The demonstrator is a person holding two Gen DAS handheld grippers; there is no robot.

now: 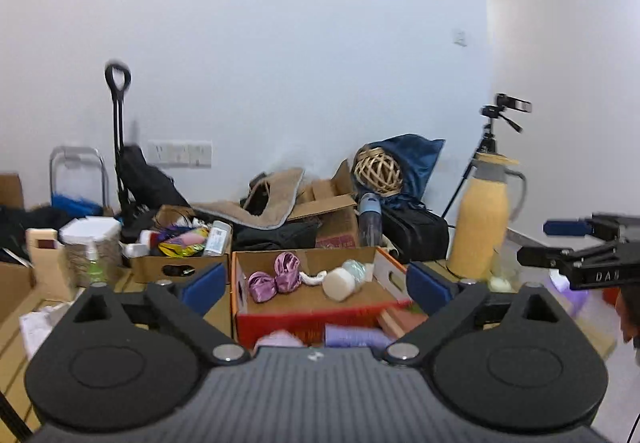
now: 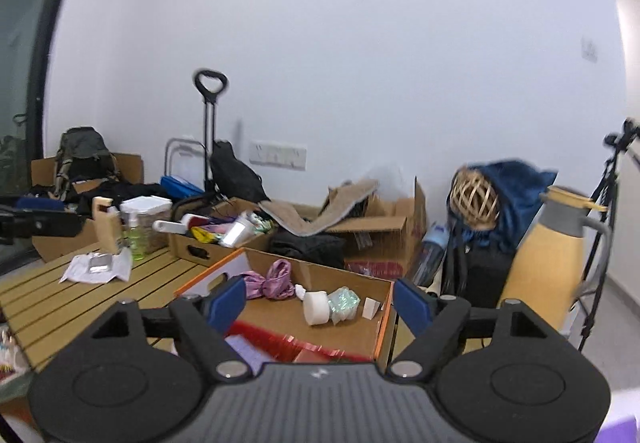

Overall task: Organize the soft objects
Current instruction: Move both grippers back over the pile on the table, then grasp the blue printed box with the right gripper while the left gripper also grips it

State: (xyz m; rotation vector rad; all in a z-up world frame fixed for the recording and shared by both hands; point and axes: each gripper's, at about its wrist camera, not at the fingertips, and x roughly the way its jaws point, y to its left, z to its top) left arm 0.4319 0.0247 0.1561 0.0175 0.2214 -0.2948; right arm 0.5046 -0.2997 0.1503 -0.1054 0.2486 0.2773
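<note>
Your left gripper point(image 1: 316, 285) and right gripper point(image 2: 320, 303) both hang above the near end of the cardboard box point(image 1: 384, 269), jaws spread wide and holding nothing. Inside the box, toward its far left, lie the pink satin scrunchies point(image 1: 274, 277); right of them a white cylindrical sponge point(image 1: 339, 284) lies touching a pale green wrapped bundle point(image 1: 356, 269). Just below you, against the box's red near wall, sit more soft pieces: a lilac roll point(image 1: 352, 337) and a pinkish block point(image 1: 400, 319), partly hidden by the gripper bodies. I'd judge the next pick to be one of these near pieces, so drop straight down, straddle it across its narrow side, and close gently; it will likely compress, so go deep enough that it does not slip out. Lift clear of the box's near wall before swinging inward. On the right, stay off the yellow thermos point(image 2: 556, 243); the slatted table point(image 2: 80, 295) to the left offers the most open room.
</note>
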